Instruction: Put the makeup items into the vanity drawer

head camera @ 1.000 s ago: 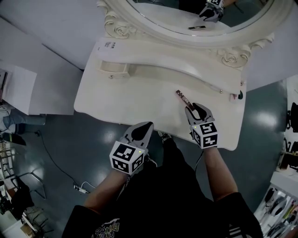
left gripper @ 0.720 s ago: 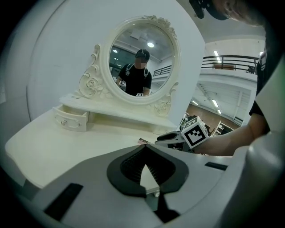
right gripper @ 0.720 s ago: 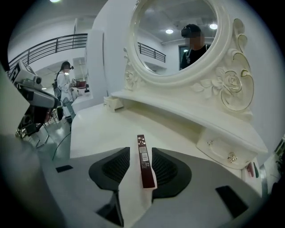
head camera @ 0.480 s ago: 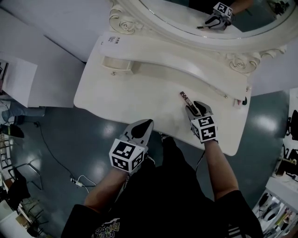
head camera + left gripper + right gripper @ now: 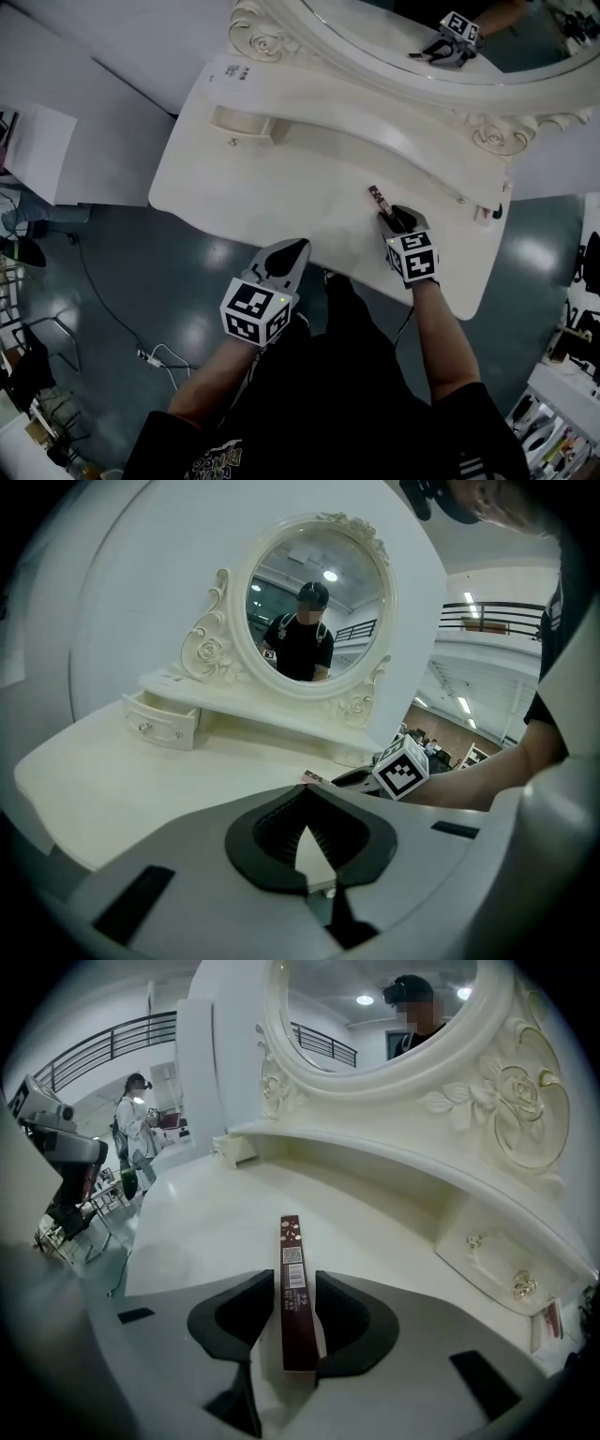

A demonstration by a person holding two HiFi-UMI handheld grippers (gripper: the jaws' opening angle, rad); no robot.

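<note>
A slim dark brown makeup box (image 5: 376, 196) lies flat on the cream vanity top (image 5: 253, 202), seen lengthwise in the right gripper view (image 5: 292, 1260). My right gripper (image 5: 391, 217) is tilted down over the box's near end with a jaw on either side (image 5: 295, 1288). Its jaws have just been closing a little, but a gap remains at the left pad, so it is open. My left gripper (image 5: 291, 249) hovers at the table's front edge, shut and empty (image 5: 305, 793). A small drawer (image 5: 242, 127) sits at the vanity's left, slightly pulled out (image 5: 161, 722).
An oval mirror (image 5: 422, 37) in an ornate frame rises behind the raised shelf (image 5: 375, 141). A second drawer front with knobs (image 5: 497, 1260) lies at the right. A small pink item (image 5: 483, 214) rests at the shelf's right end. White panels stand to the left.
My right gripper has sunk toward the tabletop, and its jaws now straddle the near end of the brown box, which lay just ahead of the tips before. The left gripper has stayed in place.
</note>
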